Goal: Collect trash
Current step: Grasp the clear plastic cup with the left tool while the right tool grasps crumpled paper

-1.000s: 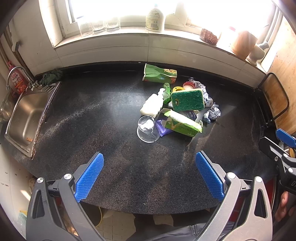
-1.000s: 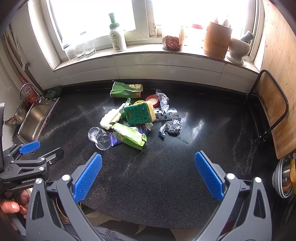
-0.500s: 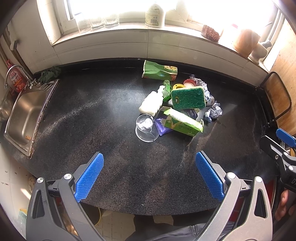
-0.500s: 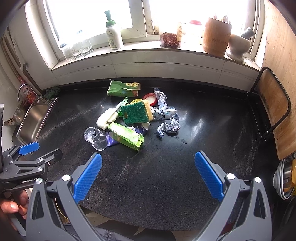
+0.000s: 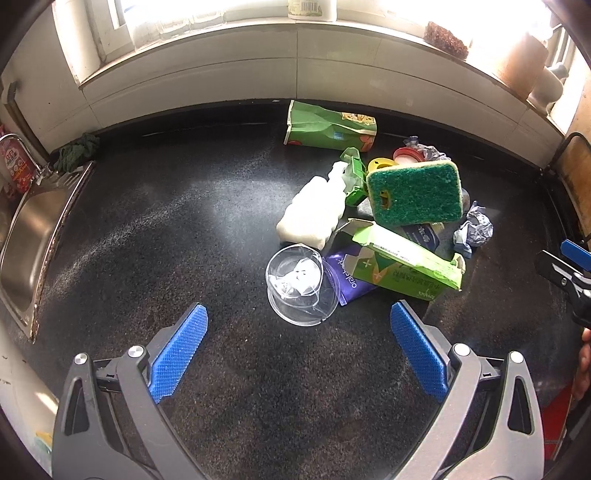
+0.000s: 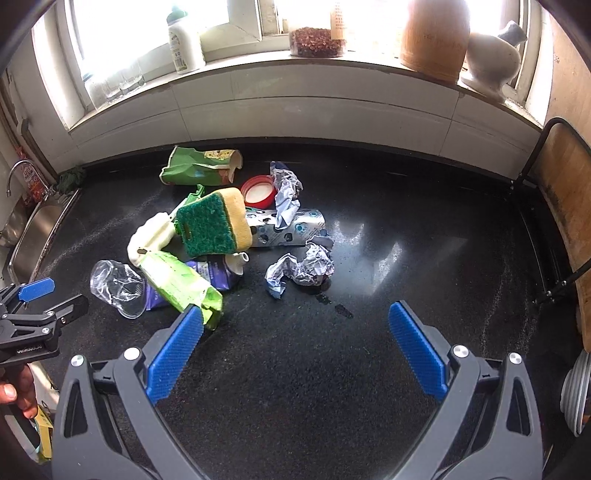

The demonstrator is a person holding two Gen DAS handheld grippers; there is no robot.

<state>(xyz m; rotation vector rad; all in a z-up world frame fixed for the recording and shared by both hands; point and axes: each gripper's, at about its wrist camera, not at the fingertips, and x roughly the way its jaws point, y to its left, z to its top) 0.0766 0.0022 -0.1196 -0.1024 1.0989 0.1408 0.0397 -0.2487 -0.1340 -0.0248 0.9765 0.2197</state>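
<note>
A pile of trash lies on the black counter [image 5: 147, 236]: a clear plastic cup [image 5: 301, 282], a green box [image 5: 406, 262], a green-and-yellow sponge [image 5: 415, 194], a white bottle [image 5: 312, 212], a green carton [image 5: 328, 127] and crumpled paper [image 5: 474, 229]. My left gripper [image 5: 297, 328] is open and empty, just short of the cup. My right gripper [image 6: 293, 330] is open and empty, in front of the crumpled paper [image 6: 301, 271]; its left pad is next to the green box [image 6: 181, 286]. The sponge [image 6: 214, 221] and cup [image 6: 118, 288] also show there.
A steel sink [image 5: 26, 236] is set in the counter's left end. The windowsill holds a bottle [image 6: 184, 40], a jar [image 6: 317, 38], a wooden pot [image 6: 434, 35] and a mortar [image 6: 489, 61]. A wooden board in a black rack [image 6: 565, 206] stands at the right.
Both grippers have moved forward toward the trash pile, which now looks larger and closer. Both stay open. Nothing on the counter has moved.
</note>
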